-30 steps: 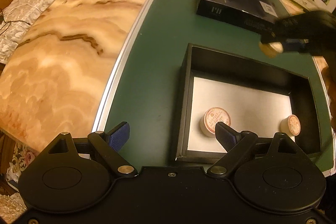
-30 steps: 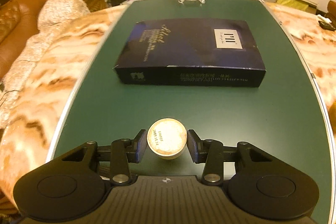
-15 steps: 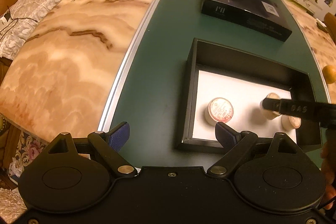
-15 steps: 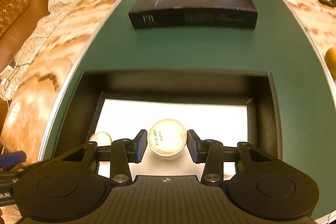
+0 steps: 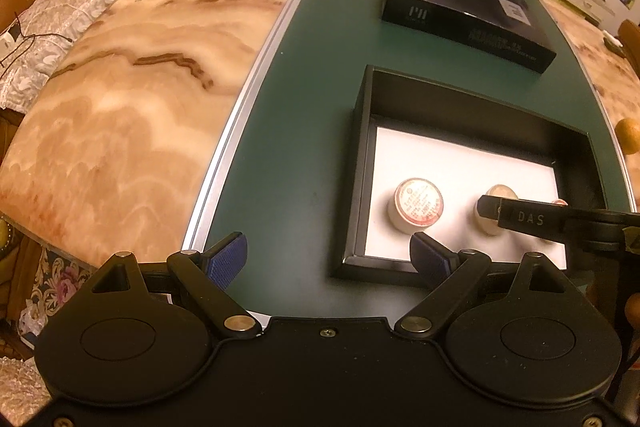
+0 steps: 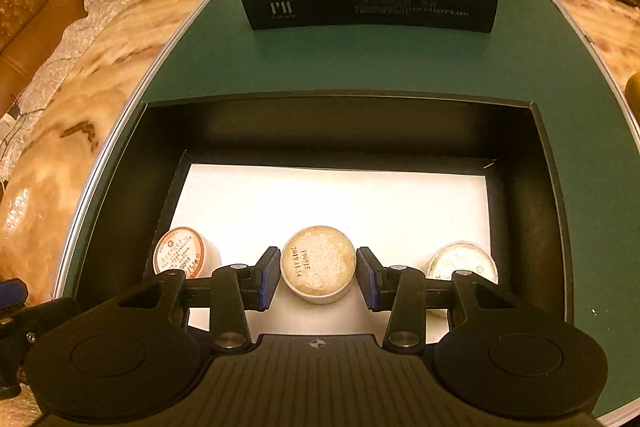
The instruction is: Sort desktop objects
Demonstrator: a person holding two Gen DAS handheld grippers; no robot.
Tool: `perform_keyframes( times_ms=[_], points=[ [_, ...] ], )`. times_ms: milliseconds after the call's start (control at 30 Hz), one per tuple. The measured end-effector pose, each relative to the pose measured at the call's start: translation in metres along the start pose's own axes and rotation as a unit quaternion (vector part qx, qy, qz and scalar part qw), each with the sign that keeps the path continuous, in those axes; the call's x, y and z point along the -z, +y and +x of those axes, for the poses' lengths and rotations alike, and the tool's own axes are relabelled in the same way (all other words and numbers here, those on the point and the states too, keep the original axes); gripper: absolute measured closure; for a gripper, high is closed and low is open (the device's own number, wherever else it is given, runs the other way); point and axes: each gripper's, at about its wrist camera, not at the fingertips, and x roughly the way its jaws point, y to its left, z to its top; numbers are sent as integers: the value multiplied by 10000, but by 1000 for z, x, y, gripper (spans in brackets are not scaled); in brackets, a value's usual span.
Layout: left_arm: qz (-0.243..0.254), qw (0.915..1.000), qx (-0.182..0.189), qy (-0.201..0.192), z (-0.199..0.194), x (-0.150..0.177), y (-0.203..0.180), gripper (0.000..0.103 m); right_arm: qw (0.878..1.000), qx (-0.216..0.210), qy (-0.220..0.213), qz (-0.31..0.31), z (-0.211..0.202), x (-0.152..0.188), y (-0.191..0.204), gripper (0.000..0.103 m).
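Green mat [image 6: 360, 67], right tongs [image 6: 318, 273] clamping dated cup [image 6: 318, 263]; left tongs [image 5: 330, 255] spread, possibly empty.

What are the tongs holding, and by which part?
Right tongs clamp the small round white tub by its opposite side walls, over the black tray. Left tongs hold nothing.

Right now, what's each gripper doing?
Left gripper: open, holding nothing.
Right gripper: shut on the small round tub, low inside the black box.
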Motion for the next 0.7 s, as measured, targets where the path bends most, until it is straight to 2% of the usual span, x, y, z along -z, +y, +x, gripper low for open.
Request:
perform_keyframes(
  times_ms=[233, 300, 333, 367, 400, 533, 700],
  points=[
    [-7, 10000, -64, 4, -2, 2, 0, 14, 9999, 103, 36, -83, 0, 2, 7, 57],
    [-2, 10000, -99, -9, -4, 2, 0, 14, 10000, 77, 10, -27, -2, 3, 6, 53],
    [-3, 9999, -117, -14, -5, 2, 0, 14, 10000, 70, -32, -3, -5, 3, 6, 45],
    [1, 9999, -130, -25, -7, 2, 0, 14, 9999, 80, -96, 22, -10, 4, 5, 39],
    [6, 9999, -143, -37, -8, 2, 0, 14, 9998, 79, -157, 54, -16, 6, 4, 38],
    [54, 9998, -177, -125, -19, 5, -4, 12, 9991, 144, -330, 214, -50, 20, 2, 38],
    [250, 9993, -157, -213, -34, 15, -16, 9, 9968, 409, -552, 418, -94, 57, 5, 38]
  ],
)
